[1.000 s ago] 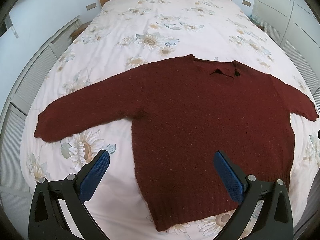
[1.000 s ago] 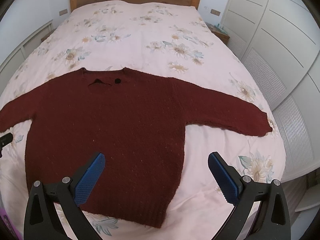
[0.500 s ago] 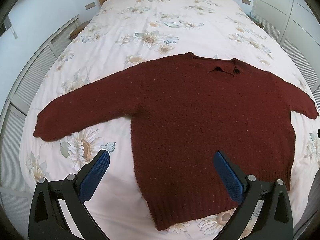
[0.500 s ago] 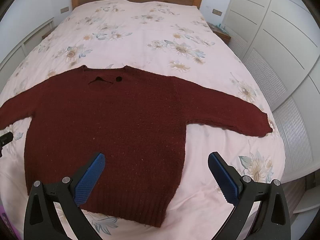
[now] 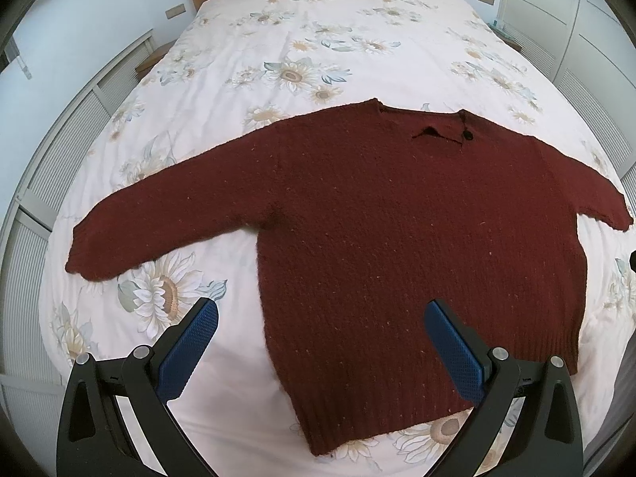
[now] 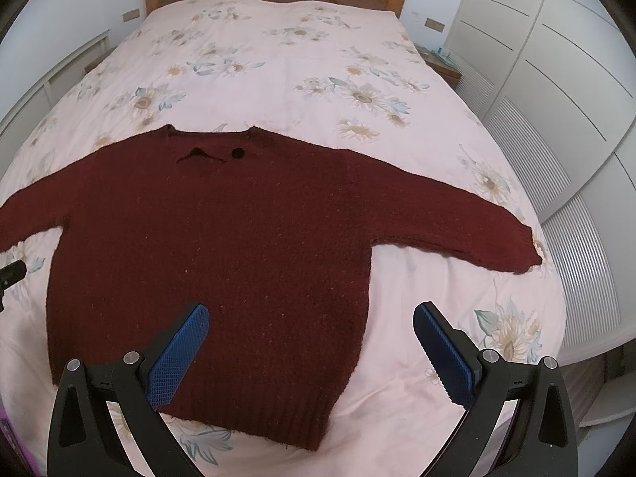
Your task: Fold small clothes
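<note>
The sweater (image 5: 397, 246) is lying flat on the bed (image 5: 310, 39), sleeves spreading sideways. Both the left gripper (image 5: 321, 344) and right gripper (image 6: 311, 342) are hovering wide open, empty, each nearest its own hem corner.

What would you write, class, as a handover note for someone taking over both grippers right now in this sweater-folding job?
Left gripper: open, holding nothing, above the sweater's near left hem corner.
Right gripper: open, holding nothing, above the near right hem corner.
Dark red sweater: spread flat on the floral bedcover, collar toward the headboard, left sleeve and right sleeve stretched out sideways.
Done: laid out flat.
Left: every fold; probably sleeves in first, then the body.
</note>
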Available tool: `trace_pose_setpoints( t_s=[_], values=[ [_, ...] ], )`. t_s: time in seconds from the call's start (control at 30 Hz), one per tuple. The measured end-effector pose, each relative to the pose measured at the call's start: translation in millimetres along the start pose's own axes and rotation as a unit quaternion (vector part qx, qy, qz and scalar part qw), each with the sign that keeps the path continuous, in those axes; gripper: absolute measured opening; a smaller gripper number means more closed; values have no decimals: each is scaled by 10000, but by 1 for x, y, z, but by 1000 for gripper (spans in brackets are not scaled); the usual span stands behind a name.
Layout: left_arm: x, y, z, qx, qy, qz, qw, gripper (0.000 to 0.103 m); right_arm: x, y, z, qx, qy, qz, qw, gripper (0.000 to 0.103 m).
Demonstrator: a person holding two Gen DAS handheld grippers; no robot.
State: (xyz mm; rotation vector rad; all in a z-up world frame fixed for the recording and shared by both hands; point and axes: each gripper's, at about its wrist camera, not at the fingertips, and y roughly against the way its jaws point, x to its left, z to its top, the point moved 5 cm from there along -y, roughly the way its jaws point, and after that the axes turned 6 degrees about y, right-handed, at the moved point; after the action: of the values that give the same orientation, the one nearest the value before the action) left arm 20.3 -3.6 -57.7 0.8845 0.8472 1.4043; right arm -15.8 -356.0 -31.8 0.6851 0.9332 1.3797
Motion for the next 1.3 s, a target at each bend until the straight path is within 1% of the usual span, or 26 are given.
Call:
trace_pose_setpoints(
  t_s=[0.17, 0.77, 0.93, 1.0, 1.1, 1.17, 1.3],
  values=[
    [0, -1, -1, 4, -43, 54, 10000, 102, 0, 0, -1, 3, 4, 3, 10000, 103],
    [3, -1, -3, 61, -28, 32, 10000, 102, 5, -4, -1, 22, 46, 13, 10000, 103],
    [2, -2, -1, 75, -50, 25, 10000, 102, 0, -8, 1, -34, -54, 70, 10000, 103],
    [1, -4, 3, 81, -36, 31, 10000, 102, -9, -12, 3, -64, -133, 78, 9999, 103],
    [-3, -8, 10, 88, -20, -29, 10000, 102, -32, -21, 9, -176, -267, 6, 9995, 103],
    [-8, -12, 16, 82, -78, -57, 9999, 102, -56, -29, 13, -285, -369, -111, 9988, 103],
    [-16, -25, 28, 105, -191, -30, 9998, 102, -109, -55, 16, -209, -586, -459, 9970, 103]
  ],
)
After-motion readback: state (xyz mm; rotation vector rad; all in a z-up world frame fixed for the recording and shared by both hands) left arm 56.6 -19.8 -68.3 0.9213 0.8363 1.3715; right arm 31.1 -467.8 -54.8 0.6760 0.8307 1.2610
